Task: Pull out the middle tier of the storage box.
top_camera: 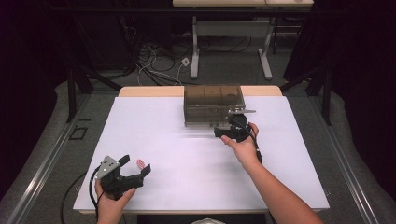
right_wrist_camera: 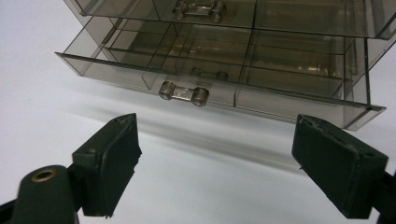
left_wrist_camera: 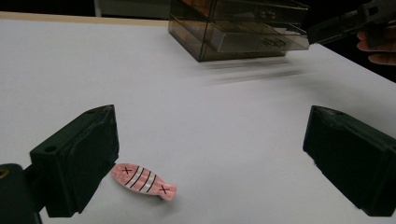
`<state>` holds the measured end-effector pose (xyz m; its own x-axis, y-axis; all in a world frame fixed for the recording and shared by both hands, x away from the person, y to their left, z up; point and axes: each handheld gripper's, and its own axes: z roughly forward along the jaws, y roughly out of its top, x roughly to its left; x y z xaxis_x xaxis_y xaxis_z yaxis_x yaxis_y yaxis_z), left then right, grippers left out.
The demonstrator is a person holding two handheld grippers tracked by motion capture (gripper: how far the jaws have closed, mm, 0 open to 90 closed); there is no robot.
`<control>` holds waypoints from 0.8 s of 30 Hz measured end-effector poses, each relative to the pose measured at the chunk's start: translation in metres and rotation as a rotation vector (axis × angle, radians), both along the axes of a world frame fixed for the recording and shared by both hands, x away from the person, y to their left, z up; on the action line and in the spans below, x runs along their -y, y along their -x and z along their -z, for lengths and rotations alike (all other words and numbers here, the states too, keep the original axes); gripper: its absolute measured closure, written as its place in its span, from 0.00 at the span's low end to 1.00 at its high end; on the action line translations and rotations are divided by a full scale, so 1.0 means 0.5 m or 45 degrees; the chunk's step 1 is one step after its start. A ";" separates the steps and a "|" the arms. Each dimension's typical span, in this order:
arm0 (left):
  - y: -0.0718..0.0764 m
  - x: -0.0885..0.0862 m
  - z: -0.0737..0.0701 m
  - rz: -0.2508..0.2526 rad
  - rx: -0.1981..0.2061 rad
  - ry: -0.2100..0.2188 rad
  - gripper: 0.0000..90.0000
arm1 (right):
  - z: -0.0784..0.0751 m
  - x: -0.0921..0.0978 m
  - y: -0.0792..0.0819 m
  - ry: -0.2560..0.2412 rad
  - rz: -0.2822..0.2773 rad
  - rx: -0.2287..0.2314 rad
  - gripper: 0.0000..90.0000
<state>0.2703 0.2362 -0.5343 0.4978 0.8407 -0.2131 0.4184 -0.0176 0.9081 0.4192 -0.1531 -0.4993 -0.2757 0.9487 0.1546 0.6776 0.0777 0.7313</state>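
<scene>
— Left gripper (left_wrist_camera: 210, 163)?
— Jaws wide apart, empty; the pink fish-shaped clip (left_wrist_camera: 144, 181) lies between them, beside one jaw.
— Right gripper (right_wrist_camera: 215, 163)?
— Wide open, empty, just before the smoky clear plastic drawer box (right_wrist_camera: 224, 60), its lower drawer pulled out.

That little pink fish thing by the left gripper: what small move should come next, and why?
Probably shift the left gripper sideways until the pink fish clip sits between its open jaws, then lower and close. The clip lies flat on the white table, beside one jaw rather than centred, and the smoky drawer box already has its lower drawer pulled out.
</scene>
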 end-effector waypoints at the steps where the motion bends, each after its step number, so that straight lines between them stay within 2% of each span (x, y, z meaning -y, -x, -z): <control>1: 0.000 0.000 0.000 0.000 0.000 0.000 0.04 | -0.002 0.002 -0.001 0.000 -0.002 -0.001 0.17; 4: 0.000 0.000 0.000 0.000 0.001 -0.001 0.04 | -0.006 0.004 -0.004 -0.016 0.011 -0.013 0.17; 11: 0.000 0.000 0.000 0.000 0.000 0.000 0.04 | -0.022 0.010 -0.013 -0.003 -0.002 -0.014 0.17; 24: 0.000 0.000 0.000 0.000 0.002 -0.002 0.04 | -0.050 0.019 -0.032 0.005 0.018 -0.018 0.17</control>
